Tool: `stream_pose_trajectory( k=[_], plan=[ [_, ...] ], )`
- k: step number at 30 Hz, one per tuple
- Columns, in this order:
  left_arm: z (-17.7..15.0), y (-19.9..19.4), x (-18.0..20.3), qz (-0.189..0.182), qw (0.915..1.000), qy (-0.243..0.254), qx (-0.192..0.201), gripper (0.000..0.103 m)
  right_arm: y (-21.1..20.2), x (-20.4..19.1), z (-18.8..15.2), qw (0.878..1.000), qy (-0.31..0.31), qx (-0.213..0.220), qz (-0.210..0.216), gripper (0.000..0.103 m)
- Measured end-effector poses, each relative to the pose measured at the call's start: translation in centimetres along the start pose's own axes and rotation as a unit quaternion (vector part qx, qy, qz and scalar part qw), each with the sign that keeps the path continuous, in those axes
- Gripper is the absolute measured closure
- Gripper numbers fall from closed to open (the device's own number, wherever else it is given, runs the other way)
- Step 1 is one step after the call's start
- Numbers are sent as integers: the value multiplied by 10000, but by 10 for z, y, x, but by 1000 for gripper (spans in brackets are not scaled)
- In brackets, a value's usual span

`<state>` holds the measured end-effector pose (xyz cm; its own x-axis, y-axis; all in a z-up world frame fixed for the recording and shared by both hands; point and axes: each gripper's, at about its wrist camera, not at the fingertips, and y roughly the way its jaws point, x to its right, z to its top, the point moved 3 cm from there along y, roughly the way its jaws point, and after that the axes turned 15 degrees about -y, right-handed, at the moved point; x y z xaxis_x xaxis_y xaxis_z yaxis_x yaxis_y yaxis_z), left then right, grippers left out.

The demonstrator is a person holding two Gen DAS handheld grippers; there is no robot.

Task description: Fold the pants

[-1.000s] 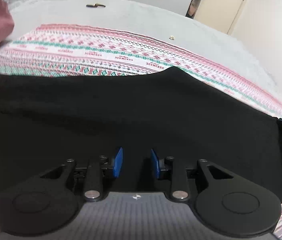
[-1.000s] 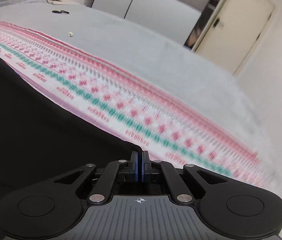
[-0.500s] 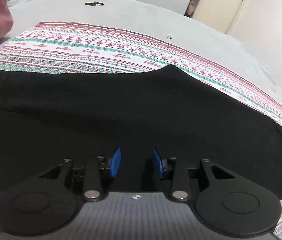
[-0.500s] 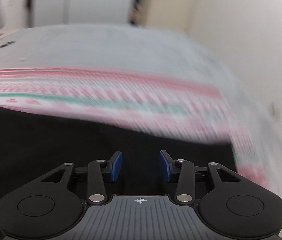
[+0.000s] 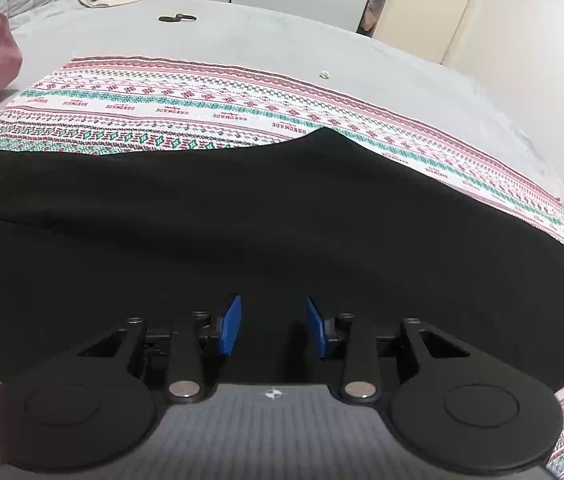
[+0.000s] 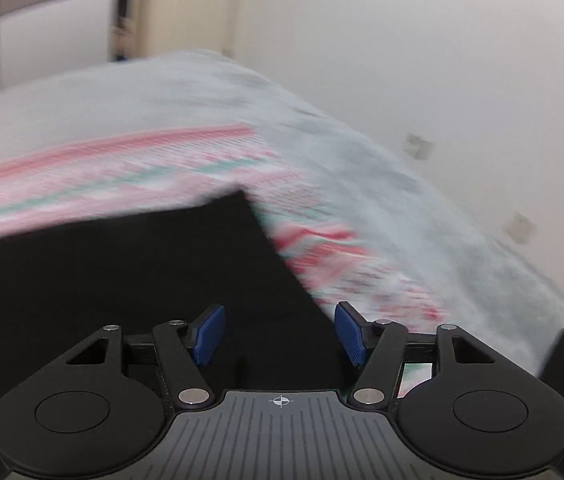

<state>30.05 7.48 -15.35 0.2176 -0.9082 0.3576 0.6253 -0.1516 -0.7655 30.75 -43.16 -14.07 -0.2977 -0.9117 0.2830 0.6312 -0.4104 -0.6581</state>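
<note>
**A:** What filled the two views?

**B:** A grey bed (image 5: pixel 282 36) ran across the upper half of the left view, with a patterned cloth (image 5: pixel 202 108) spread over it. On that cloth, across the middle of the frame, lay the black pants (image 5: pixel 242 232), flat and already doubled lengthwise by the look of them.

**A:** And the tools?

**B:** At bottom centre, the left hand-held gripper (image 5: pixel 273 330) hovered with jaws spread, nothing between them. The right hand-held gripper (image 6: pixel 279 334) had just been opening; its jaws stood apart over a pants corner (image 6: pixel 238 208), pinching nothing.

**A:** How would the fabric handle?

**B:** Probably soft, light and limp. Pinching an end hem at its corners looked wisest.
</note>
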Motion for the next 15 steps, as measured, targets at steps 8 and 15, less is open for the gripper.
stream_pose_trajectory(
  k=[8,15],
  plan=[
    [-4,6,-19,103,9996,-108,-233,34,-24,-107,-28,9799,-1250,-579,1442,42],
    [4,-20,-51,297,9992,-273,61,23,3,-21,-45,9959,210,-841,-268,26]
  ],
)
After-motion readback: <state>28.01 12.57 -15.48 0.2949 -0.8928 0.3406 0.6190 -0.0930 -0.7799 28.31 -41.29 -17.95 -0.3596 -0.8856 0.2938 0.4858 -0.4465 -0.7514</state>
